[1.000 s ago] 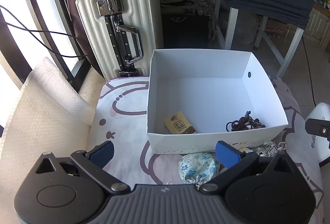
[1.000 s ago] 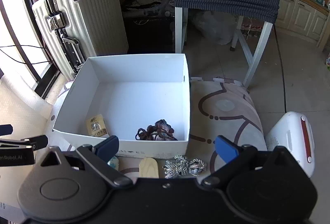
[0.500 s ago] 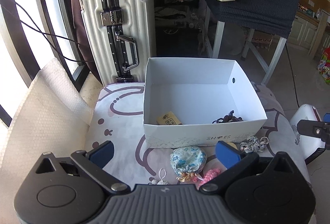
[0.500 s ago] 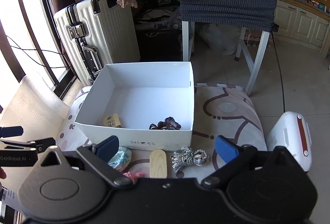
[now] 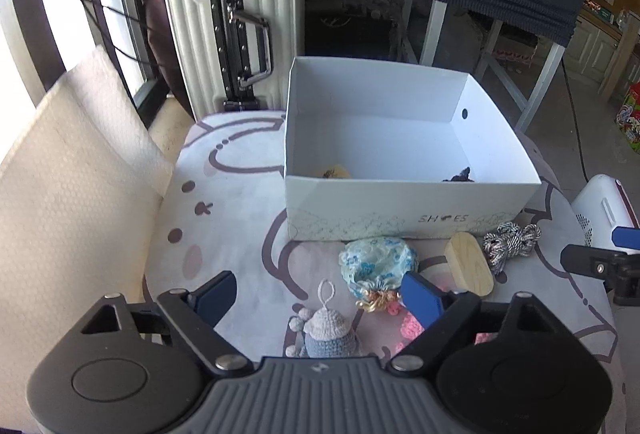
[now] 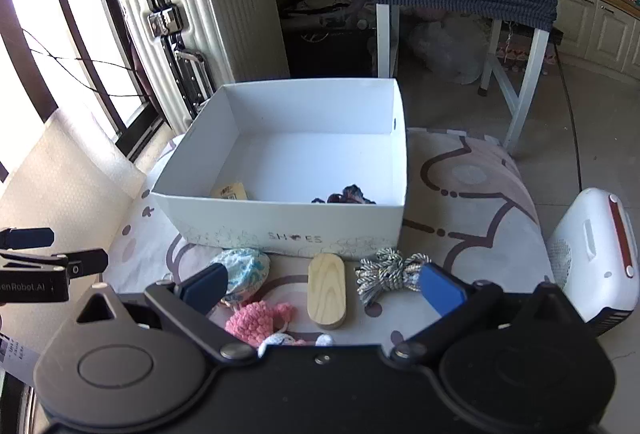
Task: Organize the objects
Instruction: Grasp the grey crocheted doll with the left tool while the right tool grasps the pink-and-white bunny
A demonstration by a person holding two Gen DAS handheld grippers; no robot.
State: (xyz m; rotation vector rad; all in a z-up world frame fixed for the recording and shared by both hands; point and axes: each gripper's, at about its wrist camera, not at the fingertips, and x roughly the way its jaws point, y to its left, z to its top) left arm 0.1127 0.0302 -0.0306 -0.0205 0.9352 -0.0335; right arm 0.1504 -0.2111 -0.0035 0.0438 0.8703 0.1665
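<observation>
Lower now, both tools apart, left narrowing emptily; crocheted doll only in left view.

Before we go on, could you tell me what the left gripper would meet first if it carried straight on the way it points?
Most likely the small crocheted doll, which lies between the open jaws of the left gripper; depth is uncertain.

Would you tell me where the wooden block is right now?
In the right wrist view, the wooden block lies on the mat before the white box, between the pink crochet piece and the striped cord bundle.
</observation>
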